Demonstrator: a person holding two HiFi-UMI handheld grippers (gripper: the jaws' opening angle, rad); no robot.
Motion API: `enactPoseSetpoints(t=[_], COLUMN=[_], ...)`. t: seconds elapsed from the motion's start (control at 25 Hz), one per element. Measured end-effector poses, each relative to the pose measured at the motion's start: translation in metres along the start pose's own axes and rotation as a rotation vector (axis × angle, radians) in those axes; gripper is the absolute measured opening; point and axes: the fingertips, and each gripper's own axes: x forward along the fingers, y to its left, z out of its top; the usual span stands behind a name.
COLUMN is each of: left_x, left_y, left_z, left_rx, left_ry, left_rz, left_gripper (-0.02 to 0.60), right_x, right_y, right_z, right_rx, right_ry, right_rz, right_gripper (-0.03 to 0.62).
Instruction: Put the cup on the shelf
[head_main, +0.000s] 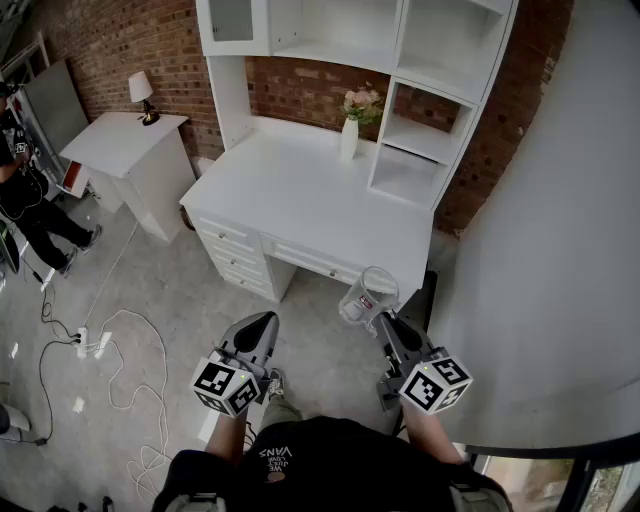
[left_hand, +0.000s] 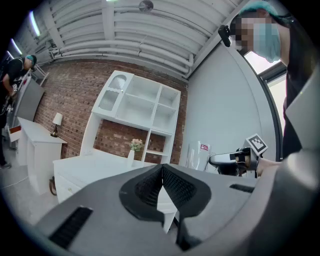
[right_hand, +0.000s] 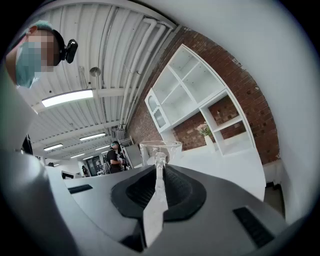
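Holding: right gripper (head_main: 384, 320) level, fingers (right_hand: 182, 192) clenched on cup (head_main: 368, 295) rim, short of table (head_main: 300, 200)
Left gripper (head_main: 262, 322): level, fingers clenched together, empty

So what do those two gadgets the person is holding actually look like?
Both the left gripper and the right gripper are smooth grey shells that taper to two jaws lined with black ribbed pads. Each carries a cube at the back, printed with black-and-white square markers. No cables show. The person wears a black top with white lettering.
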Motion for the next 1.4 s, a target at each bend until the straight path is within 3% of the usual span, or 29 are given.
enactPoseSetpoints(t=[0.32,0.6,1.4], left_x=[0.007,0.022,0.076], left_y=[-0.008,0.017,0.190], left_z=[0.005,0.006,0.051], left_rx=[0.007,0.001,0.010], left_ry=[-0.007,0.005,0.022], left_rz=[-0.013,-0.022,-0.081], left_gripper=[0.008,0.008,0.008], right_x=[0.000,0.027,0.199], right_y=[-0.006,-0.014,-0.010], right_z=[0.009,0.015,0.041], right_rx=[0.015,0.032,0.035], right_ry=[-0.015,-0.026,-0.098], right_rz=[-0.008,-0.022,-0.110], right_gripper=[0.029,0.029,0.029])
